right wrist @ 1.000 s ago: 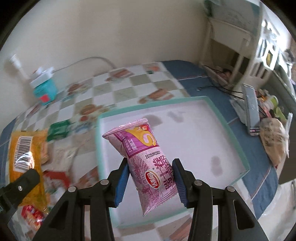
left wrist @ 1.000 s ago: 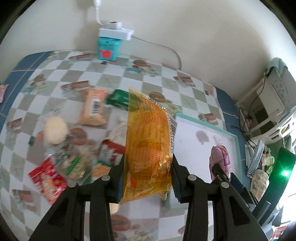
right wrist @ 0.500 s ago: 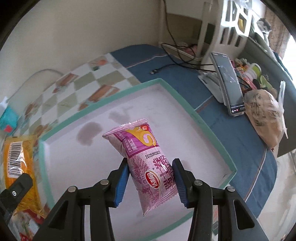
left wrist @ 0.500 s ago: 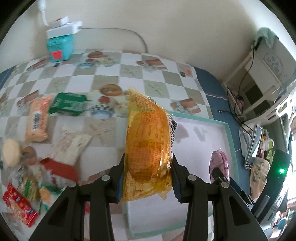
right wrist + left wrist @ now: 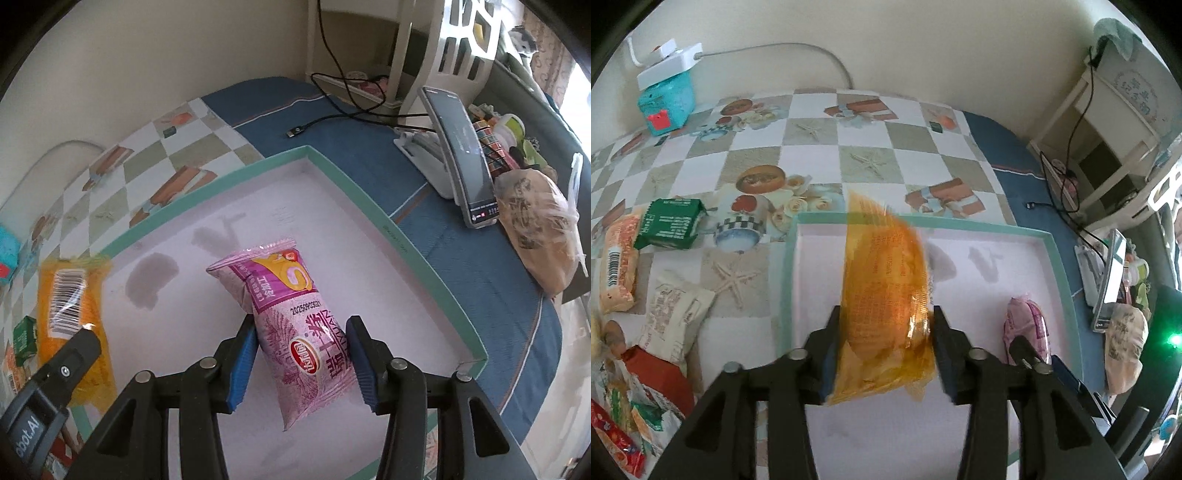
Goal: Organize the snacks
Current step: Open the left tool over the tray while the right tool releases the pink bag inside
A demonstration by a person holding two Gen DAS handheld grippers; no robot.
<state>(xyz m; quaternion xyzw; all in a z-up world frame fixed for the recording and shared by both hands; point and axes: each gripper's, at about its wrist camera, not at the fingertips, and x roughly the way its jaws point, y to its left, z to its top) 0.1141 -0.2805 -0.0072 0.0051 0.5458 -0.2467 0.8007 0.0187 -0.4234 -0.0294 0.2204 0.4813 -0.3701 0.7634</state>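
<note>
Both tongs over tray [image 5: 369,206], frame centre: left gripper [image 5: 884,354] pinching orange bag [image 5: 882,291], right gripper [image 5: 301,363] pinching pink packet [image 5: 295,321] (held aloft, probably for dropping in)

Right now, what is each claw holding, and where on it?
Left claw: orange snack bag, pinched across its lower half. Right claw: purple snack bag, gripped by its sides at the lower half.

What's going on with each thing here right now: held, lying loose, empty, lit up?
Left gripper: jaws shut on orange snack bag, held above the tray.
Right gripper: jaws shut on pink snack bag, also above it.
Tray: nothing lying in it.
Green packet: lying loose on the tablecloth.
Phone: propped up, screen lit.
</note>
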